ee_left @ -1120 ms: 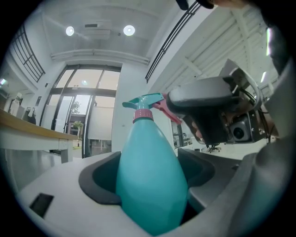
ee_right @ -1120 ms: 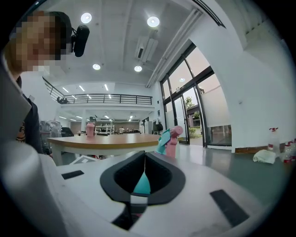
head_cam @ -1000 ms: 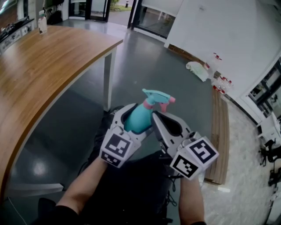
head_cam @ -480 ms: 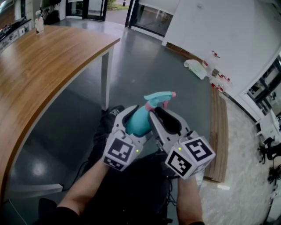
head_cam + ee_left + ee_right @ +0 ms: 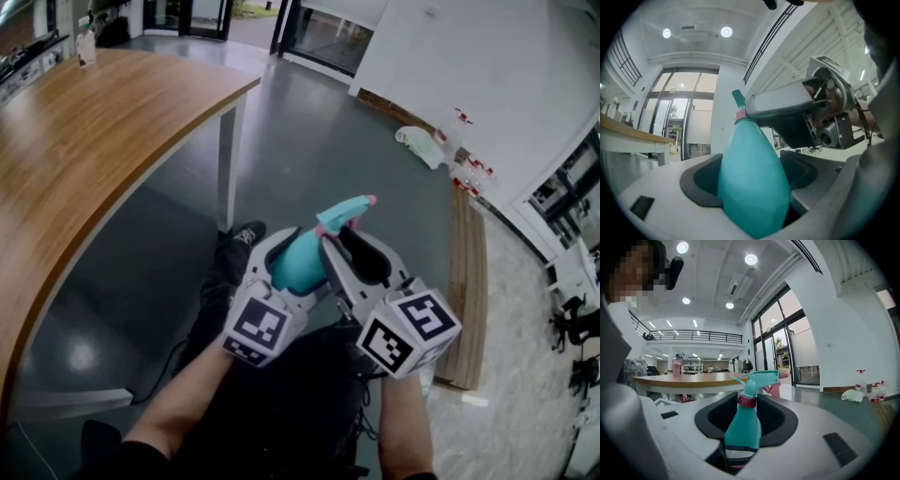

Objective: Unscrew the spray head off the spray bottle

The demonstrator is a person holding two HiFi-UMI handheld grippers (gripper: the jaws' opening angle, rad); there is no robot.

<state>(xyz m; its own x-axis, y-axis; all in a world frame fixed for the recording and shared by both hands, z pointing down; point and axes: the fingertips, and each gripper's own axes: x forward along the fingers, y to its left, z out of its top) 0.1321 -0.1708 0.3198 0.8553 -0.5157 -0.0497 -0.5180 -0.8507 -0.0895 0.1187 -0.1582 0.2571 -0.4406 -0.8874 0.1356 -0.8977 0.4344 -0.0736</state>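
right gripper (image 5: 354, 236) just let go: its jaws have been opening over the last second and now stand spread, with the pink collar (image 5: 746, 400) and the neck between them but no pad pressing that i can see. left gripper (image 5: 296, 251) is clamped on the teal body of the spray bottle (image 5: 300, 262), which the left gripper view shows wedged into the dark pads on both sides; bottle is held in the air over the person's lap, neck pointing away and up. the spray head (image 5: 345, 212) sits at a different angle than a second ago: then it lay across with the pink trigger off to the right, now it slants up and right with pink at its far tip. i read that as one twist stroke done and a release to re-grip for the next. head isn't off yet, collar looks seated on the neck in the right gripper view, no gap visible; how much thread is left i can't tell. below the grippers, dark clothing and a black shoe (image 5: 246, 232) on a grey glossy floor (image 5: 309, 141). curved wooden table (image 5: 84, 159) runs along the left, well apart from the bottle, with a small bottle (image 5: 86, 42) at its far end. wooden board (image 5: 466, 281) lies on the floor to the right. further out a white wall (image 5: 469, 56) with a white bag (image 5: 419, 148) and a few small bottles (image 5: 461, 127) at its foot, then glass doors (image 5: 787, 348).
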